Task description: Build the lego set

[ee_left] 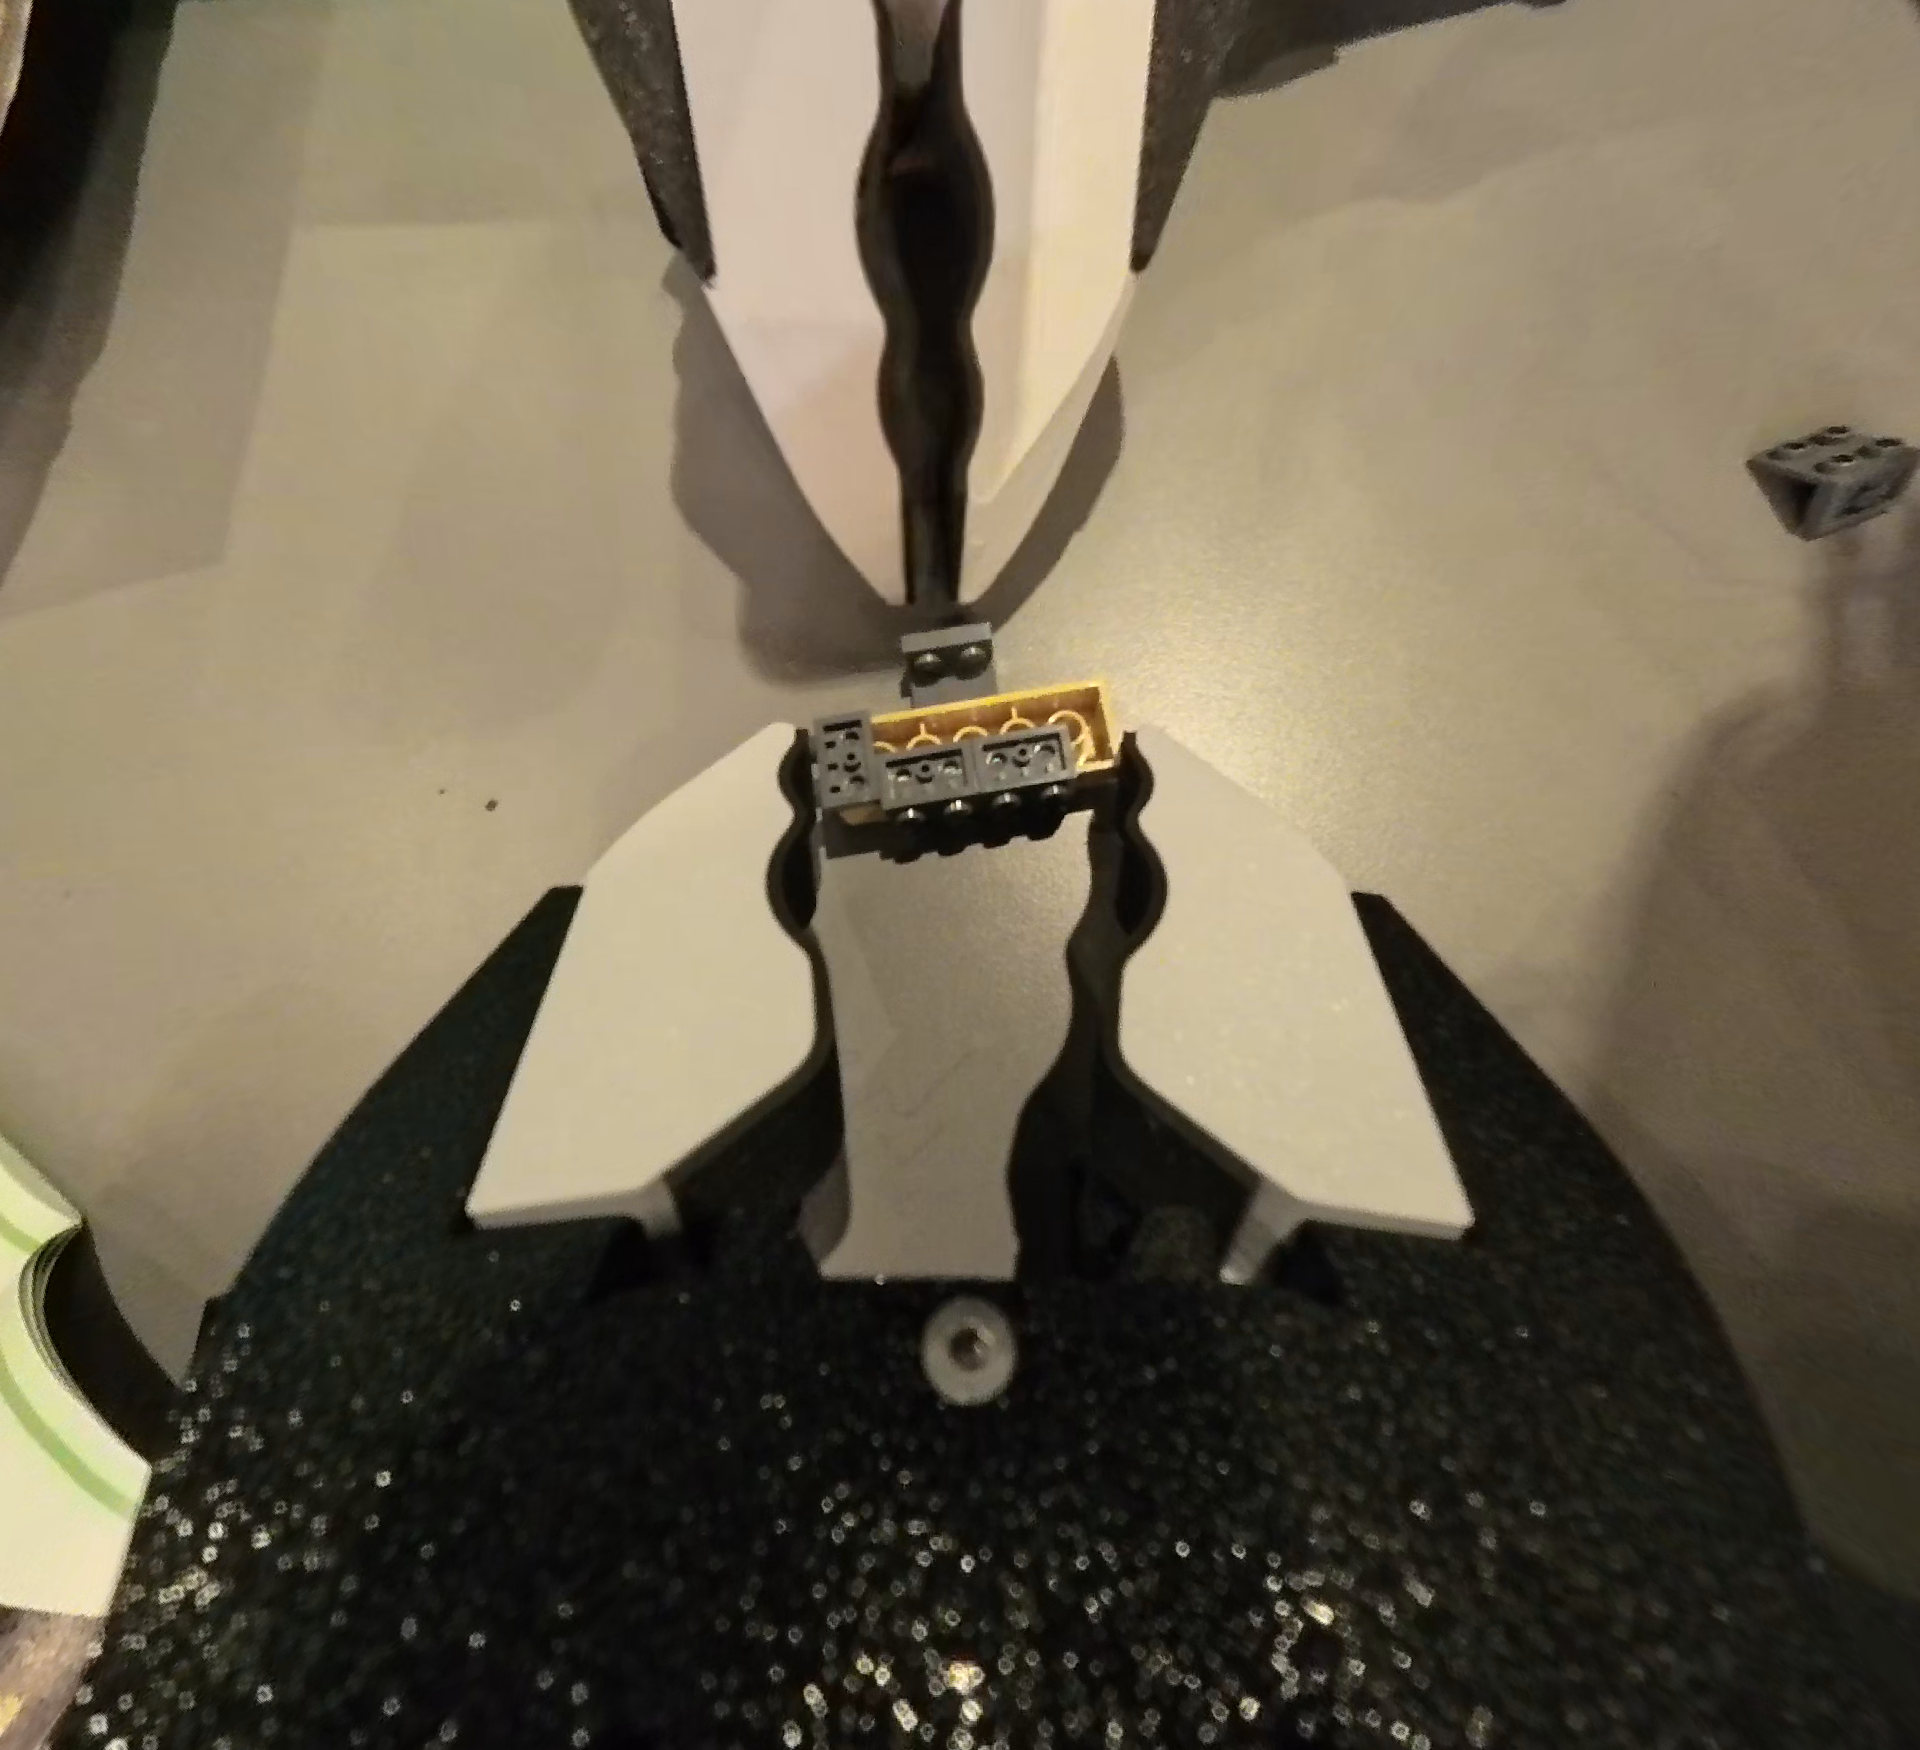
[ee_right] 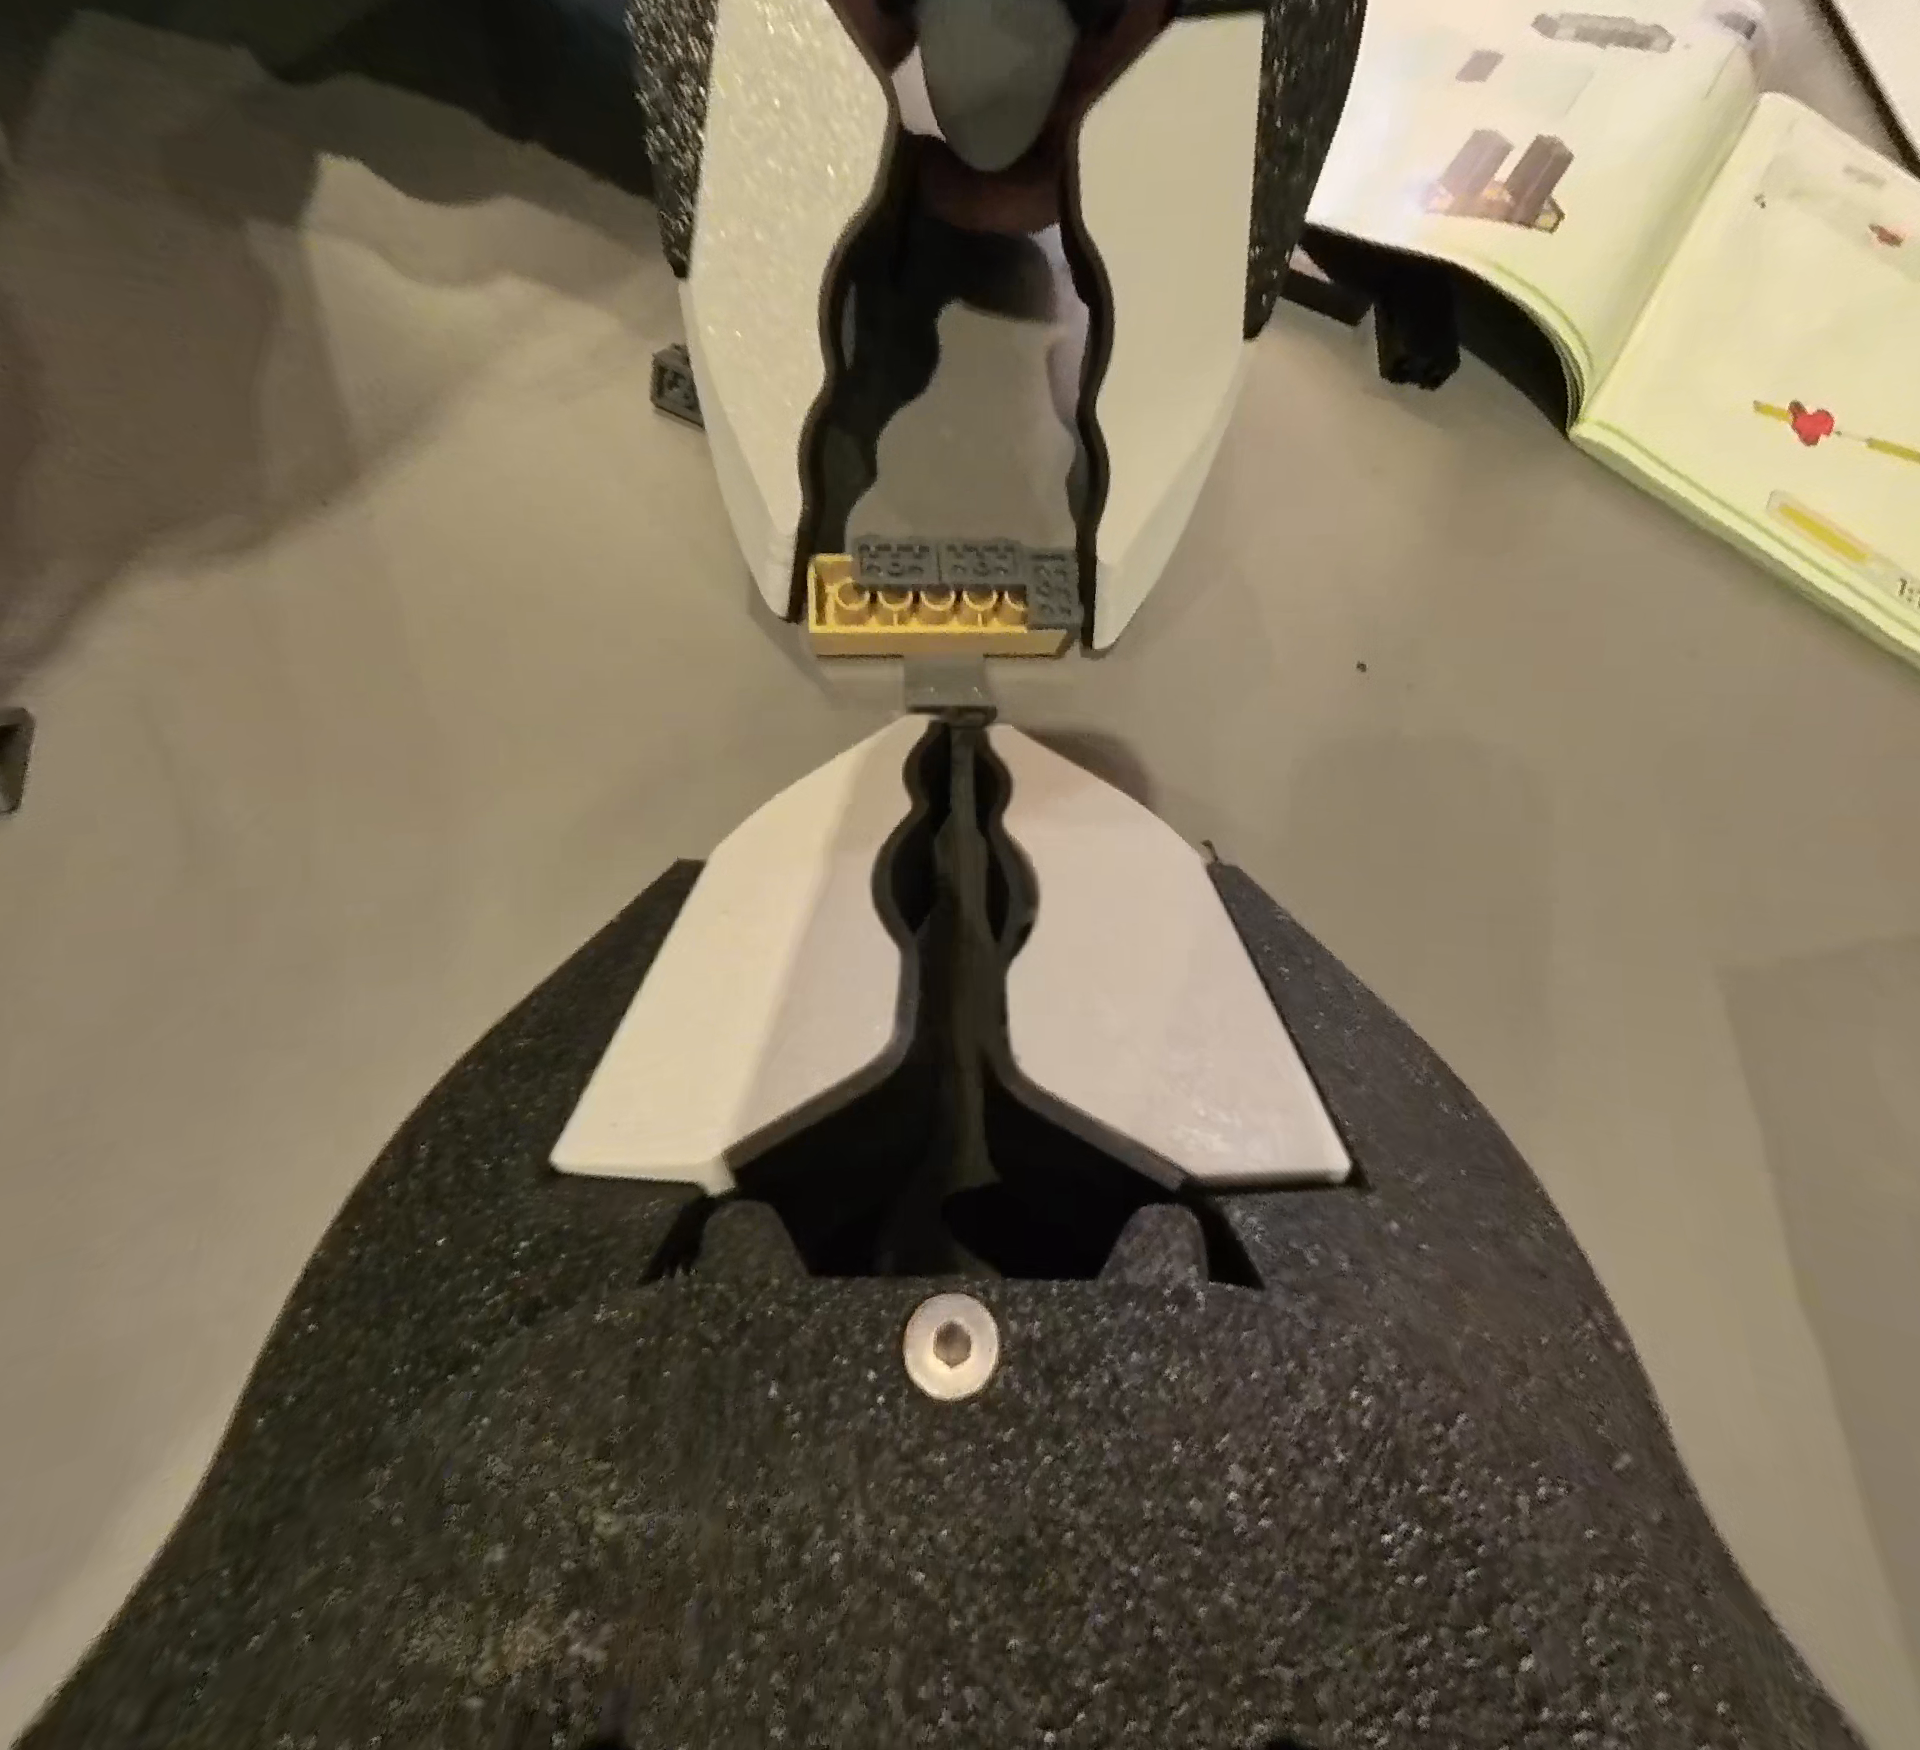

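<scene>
Between L gripper (ee_left: 961,765) fingers: yellow brick (ee_left: 997,732); R gripper (ee_right: 951,724) pinches grey piece (ee_right: 945,684), prob. touching.

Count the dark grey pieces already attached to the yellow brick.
3: one at the yellow brick's end by a left gripper finger, two side by side along its edge. Others may be hidden.

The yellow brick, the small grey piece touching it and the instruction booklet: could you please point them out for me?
yellow brick (ee_right: 914,611): right wrist view, its hollow underside.
small grey piece (ee_right: 943,688): right wrist view, its front face.
instruction booklet (ee_right: 1714,370): right wrist view, the open right-hand page.
</scene>
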Demonstrator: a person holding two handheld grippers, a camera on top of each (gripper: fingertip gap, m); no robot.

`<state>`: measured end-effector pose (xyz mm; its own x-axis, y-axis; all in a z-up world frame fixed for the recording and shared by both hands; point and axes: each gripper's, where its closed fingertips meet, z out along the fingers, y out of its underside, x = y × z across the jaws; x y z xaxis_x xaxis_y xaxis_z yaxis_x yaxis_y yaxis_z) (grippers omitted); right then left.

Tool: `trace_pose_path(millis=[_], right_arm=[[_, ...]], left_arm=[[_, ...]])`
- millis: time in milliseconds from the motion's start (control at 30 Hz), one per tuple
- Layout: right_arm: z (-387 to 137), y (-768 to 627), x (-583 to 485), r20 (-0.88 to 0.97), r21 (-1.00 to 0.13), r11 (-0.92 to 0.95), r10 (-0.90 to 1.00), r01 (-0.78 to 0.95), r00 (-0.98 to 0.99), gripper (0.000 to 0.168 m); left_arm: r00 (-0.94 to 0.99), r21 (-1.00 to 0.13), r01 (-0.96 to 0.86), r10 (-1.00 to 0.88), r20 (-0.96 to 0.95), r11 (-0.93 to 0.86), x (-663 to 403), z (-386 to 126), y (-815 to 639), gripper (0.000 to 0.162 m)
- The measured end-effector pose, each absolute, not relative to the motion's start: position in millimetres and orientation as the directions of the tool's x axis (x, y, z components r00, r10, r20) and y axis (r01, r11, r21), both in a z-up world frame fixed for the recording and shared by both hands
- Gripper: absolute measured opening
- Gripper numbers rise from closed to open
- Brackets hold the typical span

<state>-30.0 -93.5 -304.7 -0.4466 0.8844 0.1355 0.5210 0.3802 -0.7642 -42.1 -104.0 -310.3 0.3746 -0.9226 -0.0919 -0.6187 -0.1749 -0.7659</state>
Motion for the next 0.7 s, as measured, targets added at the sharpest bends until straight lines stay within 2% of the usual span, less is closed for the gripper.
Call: trace_pose_path(millis=[133,367,433,467,700], right_arm=[[-307.2,-93.9,-30.4,0.092,-0.762,0.351,0.891,0.544,-0.445,0.015],[-309.3,-99.9,-34.9,0.026,-0.757,0.314,0.891,0.573,-0.453,0.017],[-309.6,-99.0,-34.3,0.036,-0.752,0.323,0.89,0.575,-0.454,0.013],[-309.7,-99.0,-32.9,0.051,-0.742,0.344,0.884,0.575,-0.464,0.004],[-307.3,-92.4,-31.9,0.139,-0.618,0.448,0.871,0.646,-0.471,0.002]], left_arm=[[0.375,-0.766,-0.618,-0.923,-0.091,-0.176,-42.1,-310.3,-104.0,0.056],[0.374,-0.766,-0.619,-0.923,-0.09,-0.176,-41.9,-310.4,-104.3,0.056],[0.374,-0.766,-0.619,-0.923,-0.089,-0.176,-41.9,-310.5,-104.3,0.056],[0.374,-0.766,-0.618,-0.923,-0.089,-0.177,-41.9,-310.5,-104.3,0.056],[0.374,-0.766,-0.618,-0.924,-0.086,-0.179,-41.9,-310.5,-104.2,0.056]])
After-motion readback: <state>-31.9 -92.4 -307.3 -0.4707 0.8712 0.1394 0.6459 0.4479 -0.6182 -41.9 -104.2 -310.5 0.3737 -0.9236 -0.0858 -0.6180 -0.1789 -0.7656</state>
